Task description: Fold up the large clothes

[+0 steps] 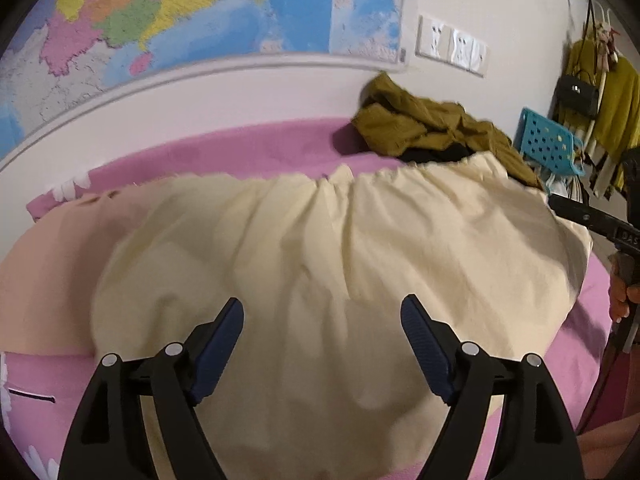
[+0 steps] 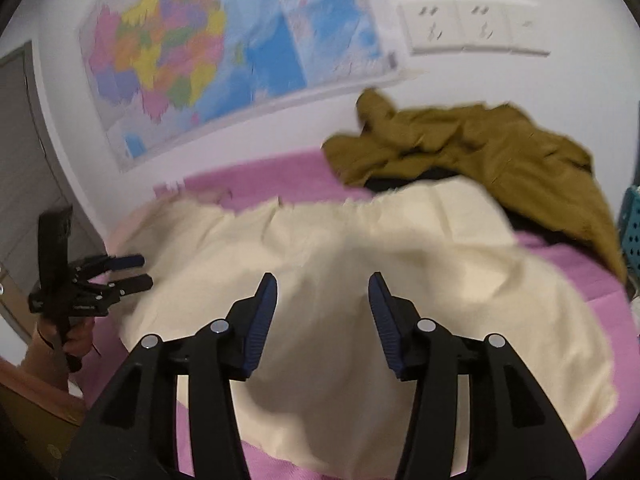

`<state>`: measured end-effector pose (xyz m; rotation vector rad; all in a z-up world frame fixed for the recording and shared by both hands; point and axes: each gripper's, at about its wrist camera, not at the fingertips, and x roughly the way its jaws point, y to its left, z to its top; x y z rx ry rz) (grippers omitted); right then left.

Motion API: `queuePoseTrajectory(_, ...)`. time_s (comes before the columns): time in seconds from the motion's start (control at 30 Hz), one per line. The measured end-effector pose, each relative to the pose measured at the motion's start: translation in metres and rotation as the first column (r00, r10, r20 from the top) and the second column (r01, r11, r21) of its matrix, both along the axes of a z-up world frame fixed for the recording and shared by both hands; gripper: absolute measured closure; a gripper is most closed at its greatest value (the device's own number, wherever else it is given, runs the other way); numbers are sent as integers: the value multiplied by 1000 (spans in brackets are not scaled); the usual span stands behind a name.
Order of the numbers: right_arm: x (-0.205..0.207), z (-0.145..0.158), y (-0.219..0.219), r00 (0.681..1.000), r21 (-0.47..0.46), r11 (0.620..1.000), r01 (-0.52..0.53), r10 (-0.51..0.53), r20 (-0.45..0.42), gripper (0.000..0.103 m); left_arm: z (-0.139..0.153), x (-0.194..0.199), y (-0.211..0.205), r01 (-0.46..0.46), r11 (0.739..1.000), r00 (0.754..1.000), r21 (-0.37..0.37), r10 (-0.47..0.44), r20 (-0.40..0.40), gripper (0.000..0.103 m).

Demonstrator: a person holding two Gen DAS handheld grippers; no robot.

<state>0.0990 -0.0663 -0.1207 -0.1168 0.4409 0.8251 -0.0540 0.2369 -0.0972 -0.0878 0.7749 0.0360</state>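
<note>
We hold both grippers above a cream garment (image 1: 320, 248) spread on a pink bed (image 1: 248, 144), its gathered waistband toward the wall. The left gripper (image 1: 322, 308) and right gripper (image 2: 322, 284) both stand apart, gripping nothing. An olive garment (image 2: 480, 148) touches the cream one's far edge; a careless pinch could drag both together.

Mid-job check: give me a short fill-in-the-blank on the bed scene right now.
1. The cream cloth garment lies spread on the ____ bedsheet.
2. The crumpled olive-brown cloth garment lies ____ the cream one, near the wall.
3. Both the left hand-held gripper and right hand-held gripper hold ____.

Missing words: pink; behind; nothing
</note>
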Motion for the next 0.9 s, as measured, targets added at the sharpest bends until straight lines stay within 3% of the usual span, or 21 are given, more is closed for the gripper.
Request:
queuePoseTrajectory(0.13, 24, -24, 15, 996, -103, 991, 83, -87, -36, 61, -15, 7, 4, -56, 998, 997, -20, 55, -47, 23)
queuePoseTrajectory(0.3, 19, -18, 14, 994, -59, 994, 97, -100, -50, 54, -13, 6, 2, -85, 996, 995, -17, 84, -45, 23)
queuePoseTrajectory(0.47, -13, -3, 12, 998, -10, 999, 50, -49, 26, 49, -5, -1, -3, -89, 996, 996, 20, 89, -24, 20)
queuePoseTrajectory(0.6, -36, 3, 29, 997, -6, 999, -50, 50, 52, 49, 1, -8, -7, -87, 996, 996, 27, 87, 0, 18)
queuePoseTrajectory(0.73, -43, -10, 57, 991, -58, 990, -129, 131, 31, 49, 1, -11, -11, -79, 997, 997, 19, 78, 7, 17)
queuePoseTrajectory(0.9, -30, -35, 76, 993, -121, 986, -113, 110, -32, 49, -14, -8, -5, -98, 995, 995, 14, 98, -26, 17)
